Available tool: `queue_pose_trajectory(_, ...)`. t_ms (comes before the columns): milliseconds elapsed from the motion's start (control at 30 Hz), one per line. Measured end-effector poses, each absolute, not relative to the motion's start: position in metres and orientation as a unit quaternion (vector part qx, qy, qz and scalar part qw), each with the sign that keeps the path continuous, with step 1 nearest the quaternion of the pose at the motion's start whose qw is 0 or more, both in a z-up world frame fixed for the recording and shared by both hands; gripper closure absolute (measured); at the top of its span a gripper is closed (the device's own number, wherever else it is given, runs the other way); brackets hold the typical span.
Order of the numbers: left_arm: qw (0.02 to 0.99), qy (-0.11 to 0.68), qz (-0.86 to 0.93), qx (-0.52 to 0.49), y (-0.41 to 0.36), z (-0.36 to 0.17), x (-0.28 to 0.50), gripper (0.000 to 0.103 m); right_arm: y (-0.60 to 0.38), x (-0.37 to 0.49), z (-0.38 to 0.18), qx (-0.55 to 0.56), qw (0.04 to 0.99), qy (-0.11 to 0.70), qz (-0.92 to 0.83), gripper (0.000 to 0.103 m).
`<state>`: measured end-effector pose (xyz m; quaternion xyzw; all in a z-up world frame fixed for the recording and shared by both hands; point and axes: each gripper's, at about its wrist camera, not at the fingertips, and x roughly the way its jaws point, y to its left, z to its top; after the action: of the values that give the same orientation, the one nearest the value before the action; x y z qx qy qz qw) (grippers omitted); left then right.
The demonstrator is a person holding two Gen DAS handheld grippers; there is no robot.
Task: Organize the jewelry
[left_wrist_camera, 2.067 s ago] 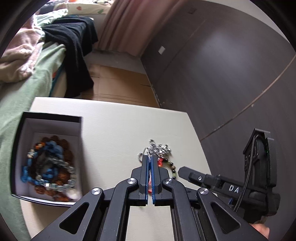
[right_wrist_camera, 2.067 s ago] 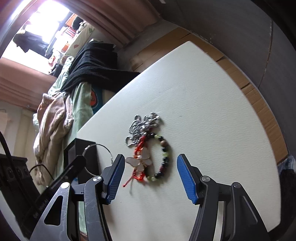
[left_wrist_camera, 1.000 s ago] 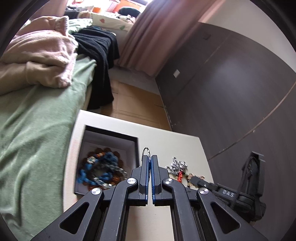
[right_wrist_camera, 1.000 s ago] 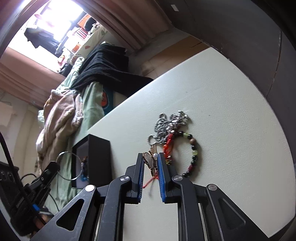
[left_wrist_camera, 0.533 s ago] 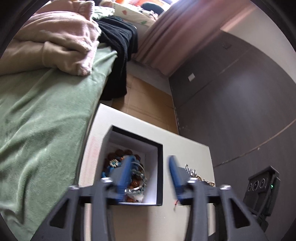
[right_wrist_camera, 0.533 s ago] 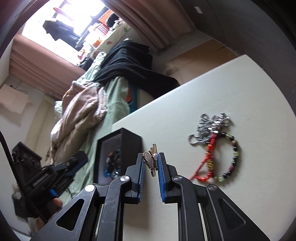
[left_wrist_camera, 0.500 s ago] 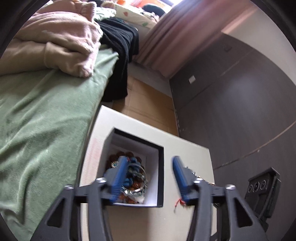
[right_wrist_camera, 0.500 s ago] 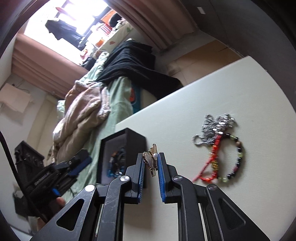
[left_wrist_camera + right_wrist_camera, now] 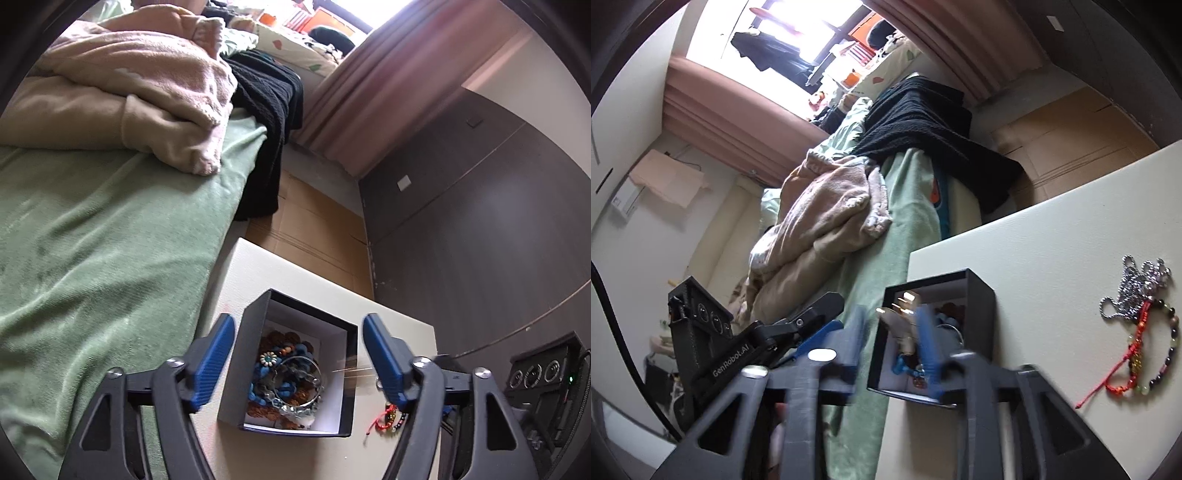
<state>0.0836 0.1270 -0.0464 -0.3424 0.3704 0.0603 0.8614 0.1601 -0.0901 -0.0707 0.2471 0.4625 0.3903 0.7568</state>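
A black jewelry box [image 9: 236, 373] with a white lining stands on the white table [image 9: 1034, 258], near its edge by the bed. In it lie bead bracelets and a silver bangle [image 9: 301, 384]. My left gripper [image 9: 297, 330] hovers over the box, its jaws opening, with nothing gripped between them. My right gripper [image 9: 890, 323] is at the box [image 9: 979, 325] too, blurred, its jaws opening. A gold butterfly piece [image 9: 901, 310] sits loose between them, above the box. A silver chain [image 9: 1137, 288] and a beaded bracelet with a red cord [image 9: 1145, 362] lie on the table to the right.
A bed with a green cover [image 9: 92, 258], a pink blanket [image 9: 129, 92] and a black garment [image 9: 273, 110] borders the table's left side. Dark wardrobe doors [image 9: 480, 221] stand on the right, with brown cardboard on the floor [image 9: 314, 218] beyond the table.
My left gripper moved over the box, opened and let the silver bangle drop in. My right gripper lifted the butterfly piece from the table, carried it to the box, and its jaws have parted.
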Motion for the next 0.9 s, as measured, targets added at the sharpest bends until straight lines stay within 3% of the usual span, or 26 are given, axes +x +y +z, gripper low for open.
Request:
queue_pose_trajectory(100, 0.863, 0.371, 0.061, -0.336, 0.124, -0.045, 0.083, 0.017, -0.099, 0.157, -0.069, 0.253, 0.772, 0.448, 0.373, 0.038)
queue_pose_trajectory(333, 0.857, 0.385, 0.079, -0.333, 0.115, -0.047, 0.082, 0.014, -0.124, 0.154, -0.067, 0.242, 0.785, 0.451, 0.348, 0.038)
queue_pose_trajectory(467, 0.864, 0.373, 0.087, -0.327, 0.106, -0.043, 0.079, 0.000, -0.148, 0.150, -0.066, 0.234, 0.797, 0.454, 0.322, 0.038)
queue_pose_trajectory(633, 0.878, 0.364, 0.094, -0.295, 0.086, -0.036, 0.078, 0.000, -0.180, 0.147, -0.066, 0.221, 0.814, 0.461, 0.277, 0.036)
queue_pose_trajectory(700, 0.880, 0.366, 0.087, -0.291, 0.078, -0.036, 0.079, 0.000, -0.192, 0.147, -0.067, 0.219, 0.818, 0.463, 0.260, 0.022)
queue_pose_trajectory(900, 0.893, 0.367, 0.059, -0.255, 0.047, -0.034, 0.084, 0.000, -0.227, 0.147, -0.074, 0.238, 0.824, 0.463, 0.225, 0.020)
